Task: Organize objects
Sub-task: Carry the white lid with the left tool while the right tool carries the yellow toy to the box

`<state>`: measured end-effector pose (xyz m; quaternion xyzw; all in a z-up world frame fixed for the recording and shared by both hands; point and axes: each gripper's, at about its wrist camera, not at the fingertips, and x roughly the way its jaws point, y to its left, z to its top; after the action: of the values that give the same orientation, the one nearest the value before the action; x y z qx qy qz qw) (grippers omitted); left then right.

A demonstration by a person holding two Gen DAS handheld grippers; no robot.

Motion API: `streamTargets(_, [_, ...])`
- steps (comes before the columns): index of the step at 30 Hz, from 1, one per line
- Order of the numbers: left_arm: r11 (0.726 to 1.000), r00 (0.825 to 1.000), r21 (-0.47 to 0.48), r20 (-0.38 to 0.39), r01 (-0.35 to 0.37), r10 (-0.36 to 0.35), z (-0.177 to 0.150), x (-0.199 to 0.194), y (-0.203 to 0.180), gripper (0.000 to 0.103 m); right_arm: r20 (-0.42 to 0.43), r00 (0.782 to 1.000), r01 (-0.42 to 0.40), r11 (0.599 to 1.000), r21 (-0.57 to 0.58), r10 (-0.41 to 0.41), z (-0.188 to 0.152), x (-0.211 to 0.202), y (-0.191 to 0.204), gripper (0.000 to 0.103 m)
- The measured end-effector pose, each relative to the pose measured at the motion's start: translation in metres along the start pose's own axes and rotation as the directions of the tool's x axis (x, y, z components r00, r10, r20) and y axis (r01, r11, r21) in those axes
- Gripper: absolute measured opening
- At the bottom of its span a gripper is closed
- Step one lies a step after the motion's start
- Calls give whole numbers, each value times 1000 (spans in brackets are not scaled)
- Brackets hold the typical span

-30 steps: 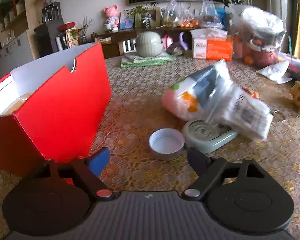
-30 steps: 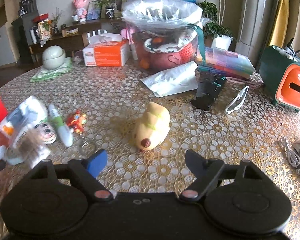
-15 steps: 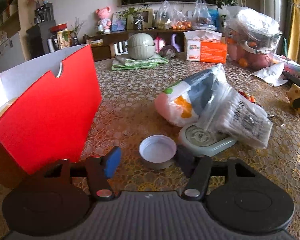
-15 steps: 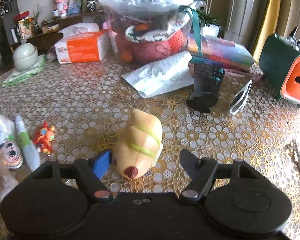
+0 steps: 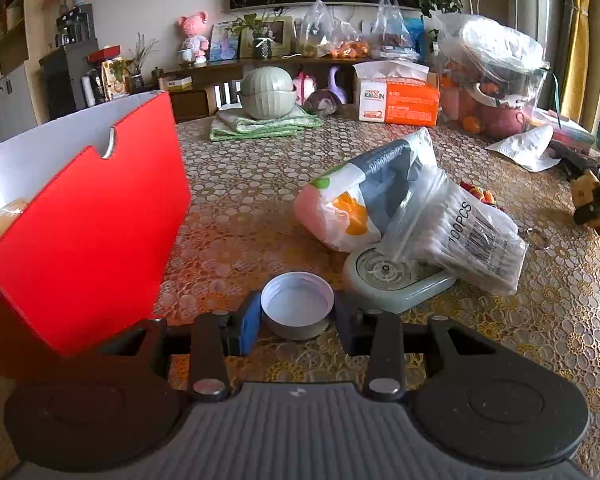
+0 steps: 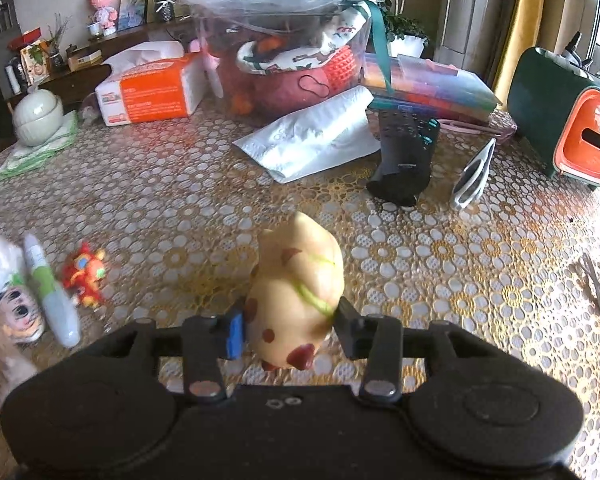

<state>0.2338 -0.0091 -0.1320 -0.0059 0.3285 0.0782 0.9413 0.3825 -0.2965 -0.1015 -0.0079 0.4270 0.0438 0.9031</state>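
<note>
A white jar lid [image 5: 297, 308] lies rim-up on the patterned tablecloth, and my left gripper [image 5: 298, 322] is shut on it, one finger on each side. To its left stands the red storage box [image 5: 88, 224] with a white inside. My right gripper [image 6: 290, 330] is shut on a yellow spotted toy [image 6: 298, 288], which sits upright between the fingers. The same toy shows far right in the left wrist view [image 5: 588, 200], with a dark fingertip across it.
Right of the lid lie a pale green round gadget [image 5: 392, 276], a cotton-swab bag [image 5: 464, 236] and a plastic bag [image 5: 364, 196]. Near the toy: a red figurine [image 6: 85, 274], a white-green tube [image 6: 52, 292], a remote [image 6: 406, 158], a white wrapper [image 6: 316, 136], a tissue box [image 6: 152, 90].
Both grippers went forward and shut: the left onto the white lid, the right onto the yellow toy, which stood up from lying on its side.
</note>
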Motion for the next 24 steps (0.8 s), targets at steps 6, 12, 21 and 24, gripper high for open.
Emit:
streamTargets(6, [1000,1000,-20,4,14,-14,1,-18,4,38,-3,999,-50,998,-30,50,-15,-32,8,43])
streamTargets(12, [998,999,-47,-2,41,-42,1,-43,8,38,-13,994,-107,992,-65,106,-33,-70,24,43])
streamTargets(21, [991,996,-94,1,92,-92,2,-89,23,38,-13,978,-210,970,-119,210,-55,-129,55,43])
streamTargets(24, [989,994,-103,11,105,-104,4,-105,29,38,-14,972,-235,960,-152,235,-61,-146,69,43])
